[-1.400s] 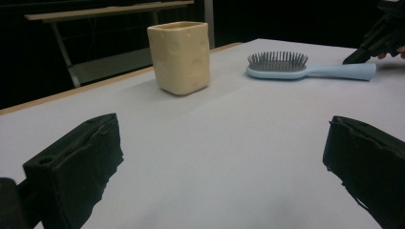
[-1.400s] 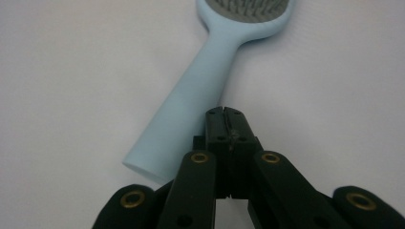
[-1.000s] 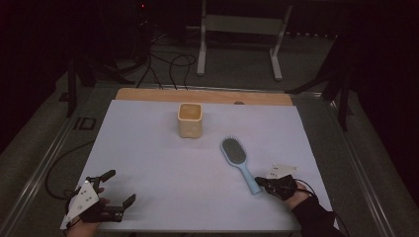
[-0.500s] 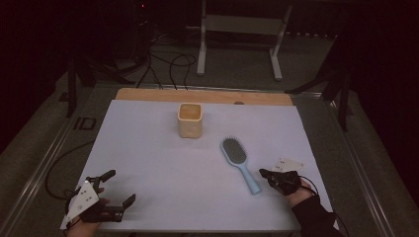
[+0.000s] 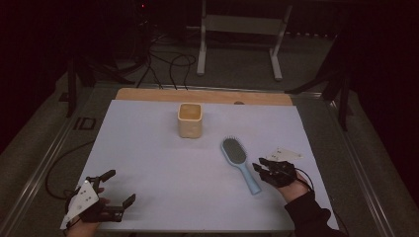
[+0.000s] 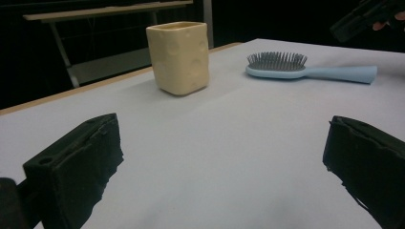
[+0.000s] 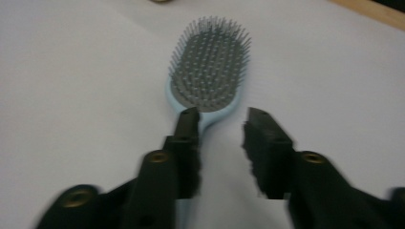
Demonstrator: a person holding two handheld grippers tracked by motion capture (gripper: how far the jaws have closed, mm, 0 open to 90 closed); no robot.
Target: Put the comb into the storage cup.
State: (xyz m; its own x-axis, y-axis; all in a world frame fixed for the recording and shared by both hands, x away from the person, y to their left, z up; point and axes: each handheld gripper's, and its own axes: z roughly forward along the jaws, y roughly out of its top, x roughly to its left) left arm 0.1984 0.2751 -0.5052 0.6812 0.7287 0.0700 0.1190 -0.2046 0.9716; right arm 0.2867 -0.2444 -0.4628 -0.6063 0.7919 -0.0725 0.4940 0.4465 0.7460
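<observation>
Right tongs (image 5: 264, 170) have pulled back off the brush over the last second — a moment ago they sat right on the handle's lower end, now they hover just to the right of it, jaws parted and nothing between them. In the right gripper view the right tongs (image 7: 219, 129) show the gap plainly: 1 jaw hangs over the handle just below the bristle pad, the other over bare tabletop beside it. Looks to me like either a release just made or a re-line for a cleaner grab; the brush itself has hardly shifted, so no lift has come of it yet.

The hairbrush (image 5: 239, 160) — pale blue, grey bristles up — lies flat on the white tabletop (image 5: 158, 163), head pointing away toward the far edge, handle running back toward the person and a little right. Handle end sits just left of the right tongs, near but apart.

Over on the other side, the left tongs (image 5: 114, 190) rest low at the near left corner, 2 jaws spread wide and empty, well apart from everything. From the left gripper view the yellow cup (image 6: 178, 57) stands upright beyond them, the hairbrush (image 6: 305, 70) farther right.
</observation>
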